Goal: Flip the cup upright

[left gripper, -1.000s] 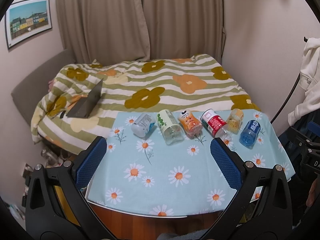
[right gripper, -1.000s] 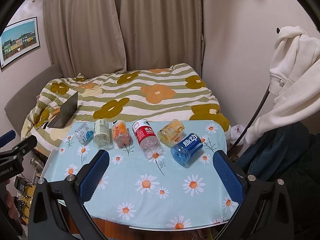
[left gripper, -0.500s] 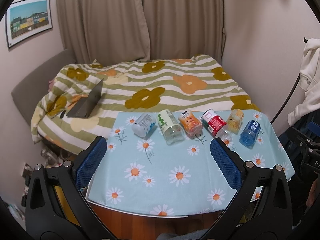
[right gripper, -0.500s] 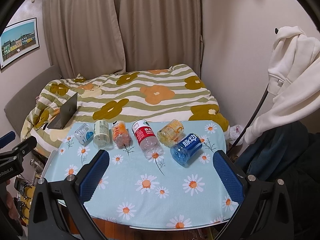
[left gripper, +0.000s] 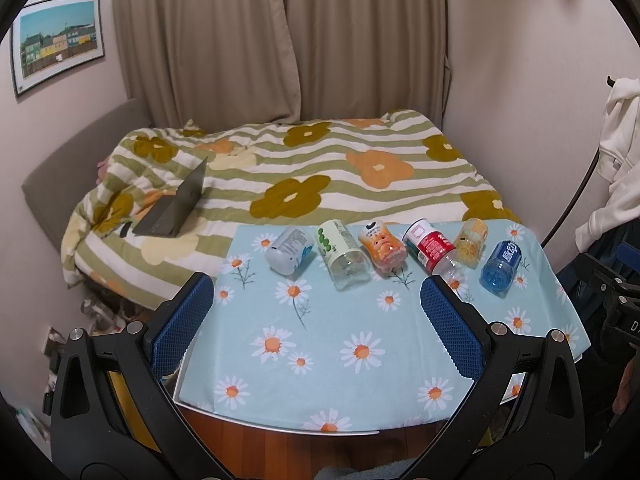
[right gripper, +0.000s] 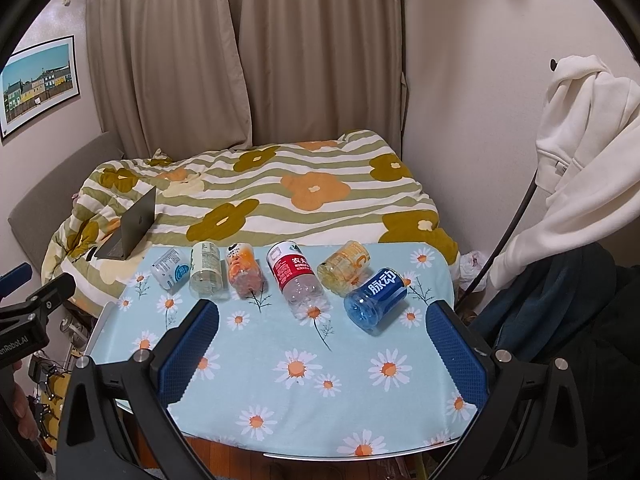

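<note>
Beige curtains [right gripper: 248,60] hung behind a bed with a green-striped, flower-printed quilt [right gripper: 280,196], and a grey open laptop [right gripper: 130,226] sat on the quilt's left side. Before the bed stood a table under a pale-blue daisy-print cloth [right gripper: 304,364]. Six cut-down plastic bottle cups lay on their sides in a row along the cloth's far edge, mouths turned toward the cameras: a white cup with blue label [left gripper: 289,250], a clear cup with green-dotted label [left gripper: 342,254], an orange-printed cup [left gripper: 383,246], a clear cup with red label [right gripper: 295,276], a yellowish clear cup [right gripper: 344,266] and a blue translucent cup [right gripper: 374,296]. The red-labelled cup and the yellowish one seemed to touch, though the angle left that unsure. The left gripper [left gripper: 316,320] hovered above the near half of the cloth with its blue-padded fingers [left gripper: 182,326] spread wide and nothing between them. The right gripper [right gripper: 322,344] hung likewise, jaws wide apart and empty, well short of the cups. A white hooded garment [right gripper: 580,152] hung at the right wall.
</note>
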`<state>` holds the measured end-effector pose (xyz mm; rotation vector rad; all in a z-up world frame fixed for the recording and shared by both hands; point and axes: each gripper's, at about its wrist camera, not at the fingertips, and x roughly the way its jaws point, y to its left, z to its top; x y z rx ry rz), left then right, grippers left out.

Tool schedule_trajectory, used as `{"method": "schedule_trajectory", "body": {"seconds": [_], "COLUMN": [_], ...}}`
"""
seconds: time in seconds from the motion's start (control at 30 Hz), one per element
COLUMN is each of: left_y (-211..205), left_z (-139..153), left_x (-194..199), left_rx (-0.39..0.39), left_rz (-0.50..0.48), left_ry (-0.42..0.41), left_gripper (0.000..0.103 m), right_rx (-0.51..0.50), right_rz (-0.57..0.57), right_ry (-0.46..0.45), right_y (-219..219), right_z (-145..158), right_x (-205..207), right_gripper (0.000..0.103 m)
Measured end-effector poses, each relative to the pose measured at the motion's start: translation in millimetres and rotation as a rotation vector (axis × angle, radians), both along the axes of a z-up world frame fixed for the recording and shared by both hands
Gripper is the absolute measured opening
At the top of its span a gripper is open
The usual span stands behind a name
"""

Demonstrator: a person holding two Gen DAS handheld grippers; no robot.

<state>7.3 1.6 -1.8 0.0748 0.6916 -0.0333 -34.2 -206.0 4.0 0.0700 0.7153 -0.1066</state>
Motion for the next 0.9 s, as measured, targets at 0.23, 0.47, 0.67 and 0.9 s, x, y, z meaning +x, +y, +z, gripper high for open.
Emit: {"method": "schedule_trajectory", "body": {"seconds": [0.23, 0.47, 0.67, 0.9], "left_y": [5, 2, -23, -56], "left_z": [3, -19, -51, -87], "left_x": [7, 31, 57, 94], "left_rx": [0.007, 0.010, 0.021, 0.034], "left_rz": [-0.046, -0.126, -0.140, -0.070], "left_ry": [0.031, 0.106, 0.208, 0.294], "left_gripper": [0.103, 0.103, 0.103, 0.103], "right_rx": [0.007, 0.066, 0.135, 0.287], "right_rz": [-0.035, -0.113, -0.178, -0.211], "right_ry": [0.016, 0.081, 0.174, 0.279], "right_y": [1, -5, -36, -95], "right_z": [5, 1, -27, -77], "right_x": [3, 11, 31, 76], "right_gripper": [0.103, 0.103, 0.103, 0.103]}}
